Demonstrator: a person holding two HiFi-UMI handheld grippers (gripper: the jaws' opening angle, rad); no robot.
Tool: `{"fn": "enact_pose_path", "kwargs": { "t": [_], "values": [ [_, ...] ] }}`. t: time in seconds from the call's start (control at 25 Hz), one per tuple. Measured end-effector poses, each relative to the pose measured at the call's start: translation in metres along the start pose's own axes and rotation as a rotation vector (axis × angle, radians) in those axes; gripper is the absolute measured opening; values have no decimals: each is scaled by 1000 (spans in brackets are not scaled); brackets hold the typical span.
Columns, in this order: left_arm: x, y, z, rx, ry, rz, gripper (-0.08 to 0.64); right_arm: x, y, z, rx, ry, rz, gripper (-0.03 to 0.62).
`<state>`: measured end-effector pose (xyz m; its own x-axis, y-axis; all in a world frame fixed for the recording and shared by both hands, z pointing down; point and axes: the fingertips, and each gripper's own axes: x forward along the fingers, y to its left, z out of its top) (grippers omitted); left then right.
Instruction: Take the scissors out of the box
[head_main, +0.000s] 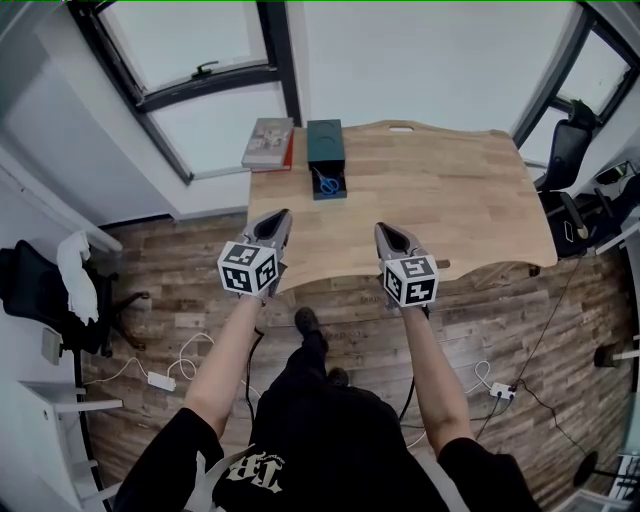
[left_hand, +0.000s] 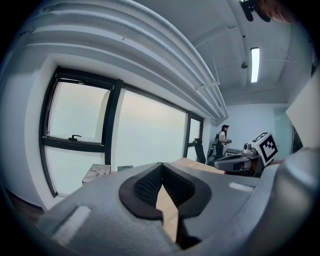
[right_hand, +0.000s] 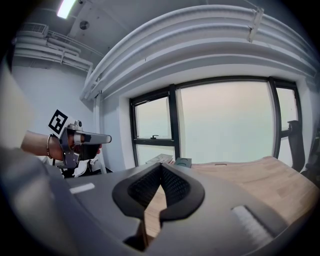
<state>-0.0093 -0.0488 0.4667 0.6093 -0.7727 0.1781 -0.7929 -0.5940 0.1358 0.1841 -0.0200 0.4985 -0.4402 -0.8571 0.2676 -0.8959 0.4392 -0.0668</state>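
Both your grippers sit at the near edge of the table (head_main: 470, 200), side by side with a gap between them, pointing across the top.

Left gripper (head_main: 281, 216): jaws closed tip to tip, nothing between the pads. It's over the table's near-left corner.

Right gripper (head_main: 381, 229): same, jaws fully together and empty. It's over the near edge, about mid-table.

Neither one touches the box (head_main: 326, 145) or anything else on the table; both are well apart from it.

The box is dark green and stands at the far-left part of the table, long side running away from you. Its near end is open. The scissors (head_main: 328, 184), blue handles, lie inside that open end, not lifted.

Books (head_main: 268, 143) lie just beside the box on its left, at the table's far-left corner.

The rest of the wooden top is bare.

Beyond the table there's a window (head_main: 200, 70) with a dark frame. An office chair (head_main: 570, 150) stands off the table's far-right end.
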Motion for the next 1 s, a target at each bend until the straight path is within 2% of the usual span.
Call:
{"fn": "enact_pose_path", "kwargs": {
  "t": [1.0],
  "values": [
    [109, 86, 3, -29, 53, -34, -3, 121, -51, 14, 16, 62, -10, 5]
  ]
}}
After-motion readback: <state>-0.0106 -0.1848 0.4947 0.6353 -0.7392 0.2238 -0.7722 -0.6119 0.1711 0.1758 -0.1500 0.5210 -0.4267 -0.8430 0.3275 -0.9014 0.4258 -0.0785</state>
